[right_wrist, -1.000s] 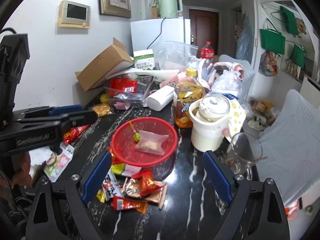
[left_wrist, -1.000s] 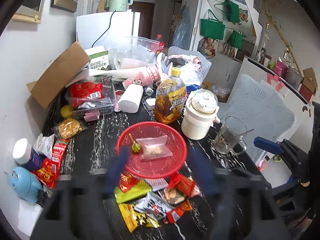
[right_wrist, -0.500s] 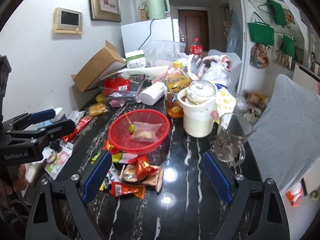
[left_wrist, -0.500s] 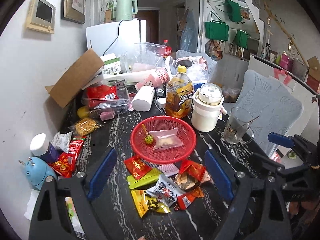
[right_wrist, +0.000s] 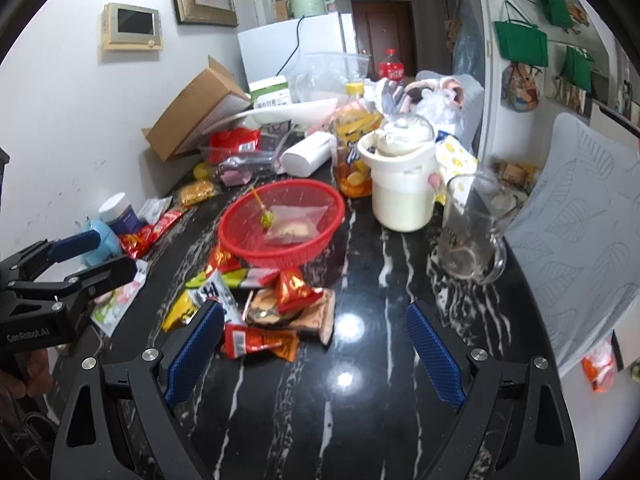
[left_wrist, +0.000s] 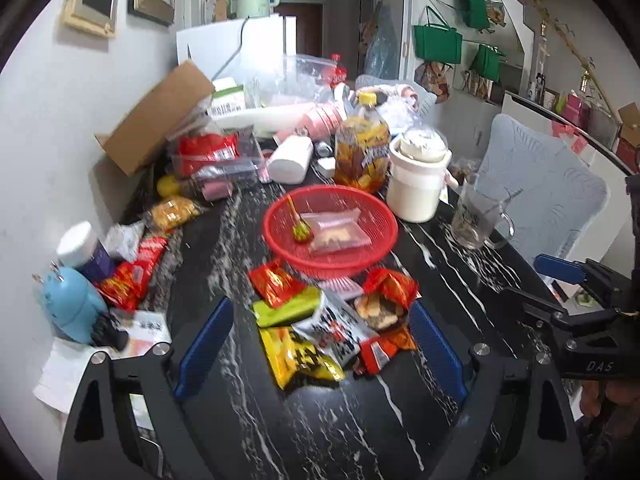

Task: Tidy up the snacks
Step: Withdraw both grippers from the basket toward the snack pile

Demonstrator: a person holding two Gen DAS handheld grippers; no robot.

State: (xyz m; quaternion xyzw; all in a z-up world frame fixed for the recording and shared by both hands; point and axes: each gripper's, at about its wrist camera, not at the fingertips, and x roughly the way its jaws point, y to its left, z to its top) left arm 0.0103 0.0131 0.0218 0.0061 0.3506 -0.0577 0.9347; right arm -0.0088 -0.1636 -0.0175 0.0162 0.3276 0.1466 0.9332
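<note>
A red mesh basket (left_wrist: 340,266) stands mid-table and holds a clear packet (left_wrist: 336,232) and a green lollipop (left_wrist: 302,234). In front of it lies a pile of snack packets: yellow (left_wrist: 300,356), black-and-white (left_wrist: 336,326), green (left_wrist: 286,308) and red (left_wrist: 276,280). My left gripper (left_wrist: 320,303) hangs open above this pile, touching nothing. Off the pile's right side my right gripper (right_wrist: 314,306) is open too, with a red packet (right_wrist: 294,290) and an orange one (right_wrist: 260,342) just ahead of its left finger. The basket (right_wrist: 280,258) lies beyond.
A tea bottle (left_wrist: 362,152), a white lidded pot (left_wrist: 418,176) and a glass mug (left_wrist: 476,216) stand right of the basket. Cardboard box (left_wrist: 160,116), clear tubs and more packets (left_wrist: 136,272) crowd the wall side. A blue gadget (left_wrist: 72,304) sits front left. A grey chair (left_wrist: 540,184) borders the table's right edge.
Both grippers have sunk toward the table and drawn back from the basket. The left jaws have widened, and the snack pile now shows between the left fingers.
</note>
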